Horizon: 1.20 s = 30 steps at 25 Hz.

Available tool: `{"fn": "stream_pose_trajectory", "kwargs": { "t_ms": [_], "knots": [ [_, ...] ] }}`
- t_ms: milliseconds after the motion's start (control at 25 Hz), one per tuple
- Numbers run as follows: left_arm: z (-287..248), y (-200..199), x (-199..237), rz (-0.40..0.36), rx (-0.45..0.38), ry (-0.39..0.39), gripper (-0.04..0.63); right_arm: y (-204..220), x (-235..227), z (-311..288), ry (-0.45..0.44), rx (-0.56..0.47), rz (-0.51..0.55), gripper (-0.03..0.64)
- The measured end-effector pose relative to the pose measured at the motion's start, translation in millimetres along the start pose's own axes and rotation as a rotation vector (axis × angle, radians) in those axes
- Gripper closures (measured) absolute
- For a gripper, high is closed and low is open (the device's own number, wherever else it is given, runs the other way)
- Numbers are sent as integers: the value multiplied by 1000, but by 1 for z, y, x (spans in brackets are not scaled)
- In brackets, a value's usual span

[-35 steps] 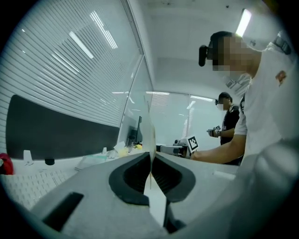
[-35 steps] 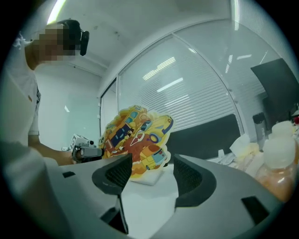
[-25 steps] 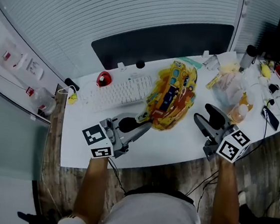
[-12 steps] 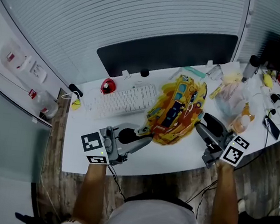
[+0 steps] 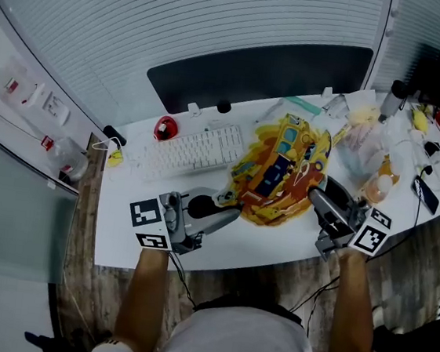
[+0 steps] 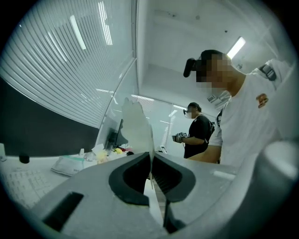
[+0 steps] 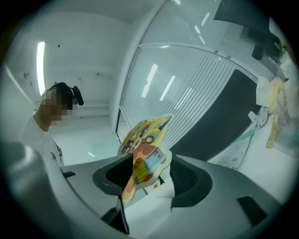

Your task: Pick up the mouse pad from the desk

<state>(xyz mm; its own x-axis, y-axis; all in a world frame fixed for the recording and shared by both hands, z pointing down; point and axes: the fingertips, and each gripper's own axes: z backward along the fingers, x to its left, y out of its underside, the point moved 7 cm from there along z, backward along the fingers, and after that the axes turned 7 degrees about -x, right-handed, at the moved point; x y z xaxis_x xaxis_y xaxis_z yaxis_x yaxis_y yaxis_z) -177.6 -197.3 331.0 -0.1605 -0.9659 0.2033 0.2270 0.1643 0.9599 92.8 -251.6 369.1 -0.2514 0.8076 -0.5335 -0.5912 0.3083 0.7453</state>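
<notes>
Head view: the yellow cartoon-print mouse pad [image 5: 280, 170] is recorded over the white desk [image 5: 275, 245], at 3 o'clock of the keyboard [image 5: 191, 151], with the left gripper [image 5: 231, 206] at its 8 o'clock edge and the right gripper [image 5: 327, 195] at its 4 o'clock edge. Left gripper view: the left gripper [image 6: 150, 156] is seen clamped tight on the pad's thin pale edge [image 6: 137, 126]. Right gripper view: the right gripper [image 7: 149, 163] is seen spread wide, the pad's printed edge [image 7: 145, 140] standing between its jaws, not pinched.

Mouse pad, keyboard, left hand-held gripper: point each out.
mouse pad [image 5: 280, 168], head view, printed centre.
keyboard [image 5: 195, 150], head view, middle keys.
left hand-held gripper [image 5: 232, 209], head view, midway between its fingertips.
</notes>
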Motion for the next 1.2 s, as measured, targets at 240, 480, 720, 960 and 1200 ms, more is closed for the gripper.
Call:
{"fn": "stream_pose_trajectory", "kwargs": {
  "t_ms": [240,480,720,960,1200],
  "knots": [
    [5,8,20,35,-12,-168,574,-17,10,11,43,-68,91,512],
    [-8,8,38,46,12,-349,572,-25,27,3,111,12,308,580],
    [-18,7,38,-21,-24,-518,572,-27,44,-2,218,61,549,588],
    [-25,2,29,-133,-55,-629,572,-23,58,-5,294,68,682,592],
    [-29,-8,18,-190,-105,-635,572,-27,70,-6,333,32,736,596]
  ]
}}
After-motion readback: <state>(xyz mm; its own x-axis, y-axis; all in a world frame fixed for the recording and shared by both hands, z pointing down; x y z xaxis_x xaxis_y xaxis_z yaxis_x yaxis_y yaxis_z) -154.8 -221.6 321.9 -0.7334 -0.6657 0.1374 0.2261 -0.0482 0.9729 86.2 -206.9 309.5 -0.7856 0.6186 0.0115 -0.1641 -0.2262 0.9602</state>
